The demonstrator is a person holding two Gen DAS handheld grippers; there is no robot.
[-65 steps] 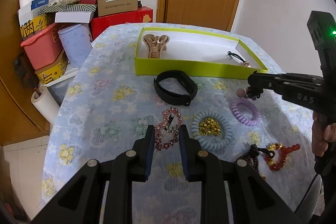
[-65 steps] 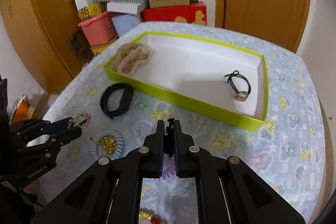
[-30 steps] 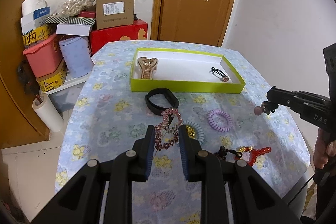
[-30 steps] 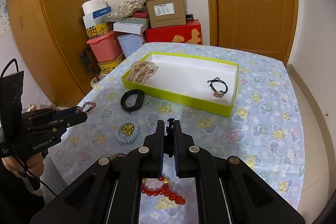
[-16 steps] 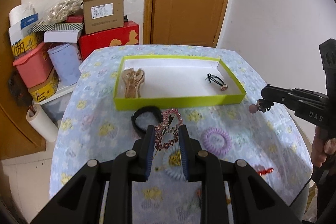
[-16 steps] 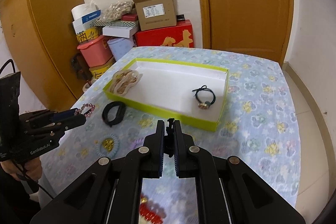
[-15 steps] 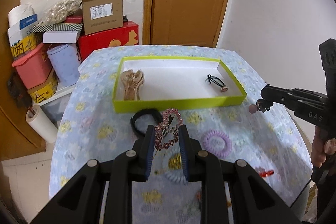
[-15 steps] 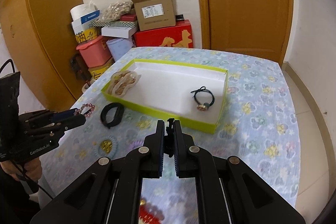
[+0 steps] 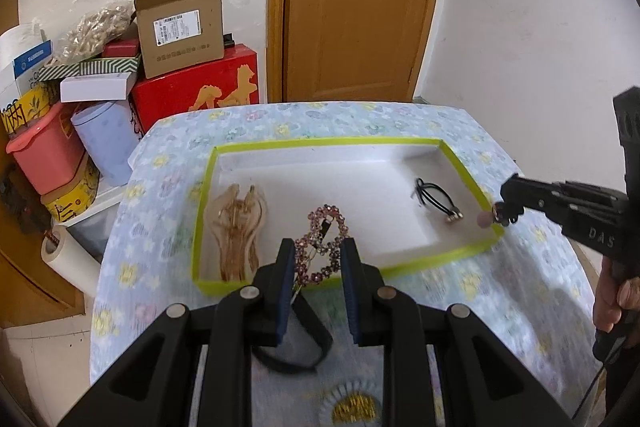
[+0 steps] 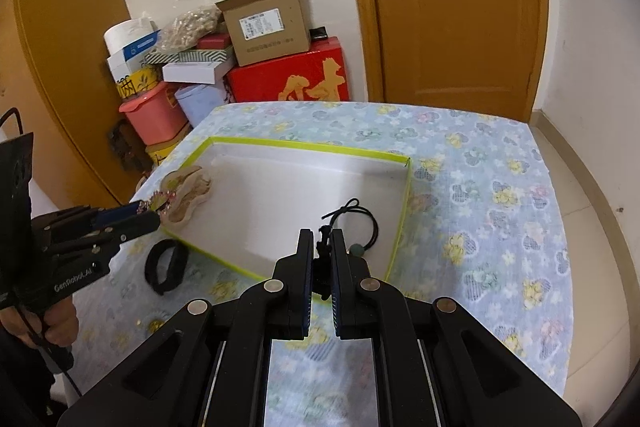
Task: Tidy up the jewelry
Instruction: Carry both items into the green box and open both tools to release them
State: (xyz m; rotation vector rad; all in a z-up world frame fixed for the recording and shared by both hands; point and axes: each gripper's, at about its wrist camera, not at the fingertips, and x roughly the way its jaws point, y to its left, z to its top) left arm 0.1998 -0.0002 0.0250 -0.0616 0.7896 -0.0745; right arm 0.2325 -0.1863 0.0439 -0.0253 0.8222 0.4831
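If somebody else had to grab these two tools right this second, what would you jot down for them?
Left tongs: closed on the pink sparkly hair clip, held over the near edge of the green-rimmed tray.
Right tongs: shut on a small hair tie with a pinkish bead, at the tray's right side.
Done: the beige claw clip and a black hair tie lie in the tray.
Left: drop both held pieces into the tray, then fetch the black band and the coil tie with gold bits from the tablecloth. Other pieces may lie out of view.
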